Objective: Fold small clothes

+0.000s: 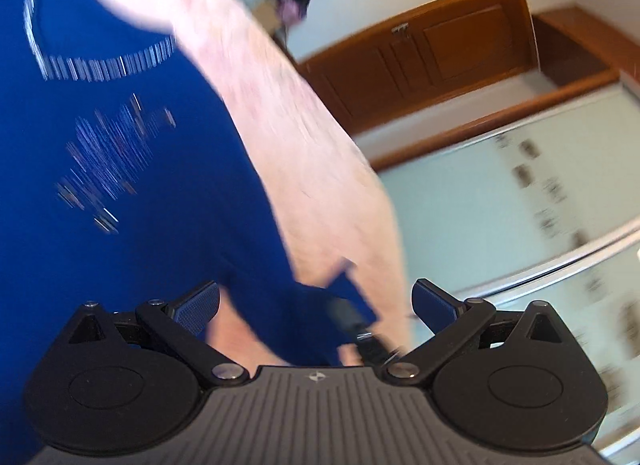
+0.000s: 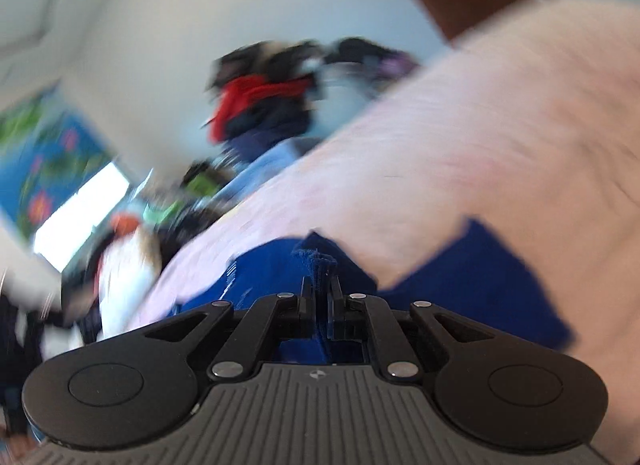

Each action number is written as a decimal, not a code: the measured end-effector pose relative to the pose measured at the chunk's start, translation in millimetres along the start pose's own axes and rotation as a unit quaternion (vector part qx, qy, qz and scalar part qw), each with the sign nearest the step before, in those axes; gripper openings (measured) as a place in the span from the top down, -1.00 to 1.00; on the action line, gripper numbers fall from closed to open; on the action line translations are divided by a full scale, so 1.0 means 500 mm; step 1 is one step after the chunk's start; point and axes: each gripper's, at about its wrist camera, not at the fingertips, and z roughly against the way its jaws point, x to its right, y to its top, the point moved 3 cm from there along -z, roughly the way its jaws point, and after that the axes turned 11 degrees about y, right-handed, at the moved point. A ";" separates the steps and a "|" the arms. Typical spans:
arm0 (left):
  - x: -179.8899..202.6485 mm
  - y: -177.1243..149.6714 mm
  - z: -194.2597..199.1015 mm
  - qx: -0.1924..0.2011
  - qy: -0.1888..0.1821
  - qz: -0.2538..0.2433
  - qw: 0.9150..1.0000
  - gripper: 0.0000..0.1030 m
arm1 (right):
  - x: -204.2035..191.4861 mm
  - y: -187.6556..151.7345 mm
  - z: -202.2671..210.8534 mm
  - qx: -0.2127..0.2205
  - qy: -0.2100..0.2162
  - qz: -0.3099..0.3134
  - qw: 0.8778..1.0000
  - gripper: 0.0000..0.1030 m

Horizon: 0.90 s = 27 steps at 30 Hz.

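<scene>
Blue garment (image 2: 320, 265): thin edge pinched in my right hand-held gripper (image 2: 320, 293); left hand-held gripper (image 1: 316, 301) wide, empty. Risk: edge slipping free when pulled.

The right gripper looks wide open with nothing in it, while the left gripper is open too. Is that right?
Not quite. In the right wrist view the right gripper is shut, its fingers pinching a fold of the blue garment. The rest holds: the left wrist view shows the left gripper open, with nothing clamped between its fingers.
</scene>
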 end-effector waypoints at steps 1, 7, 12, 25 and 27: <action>-0.004 0.000 -0.021 -0.022 -0.023 0.017 0.999 -1.00 | -0.045 -0.014 -0.014 -0.015 0.014 0.048 0.999 0.79; -0.036 -0.017 -0.080 -0.073 -0.046 0.077 0.993 -0.98 | -0.154 -0.080 -0.061 -0.081 0.055 0.154 0.983 0.79; -0.064 -0.011 -0.092 -0.092 -0.025 0.108 0.990 -0.08 | -0.157 -0.085 -0.049 -0.079 0.058 0.156 0.983 0.78; -0.068 -0.004 -0.076 -0.088 0.032 0.084 0.992 0.93 | -0.113 -0.097 0.002 -0.088 0.058 0.079 0.991 -0.30; -0.039 0.015 -0.061 -0.076 0.028 0.054 0.995 0.93 | -0.079 -0.099 0.022 -0.085 0.060 0.013 0.994 -0.28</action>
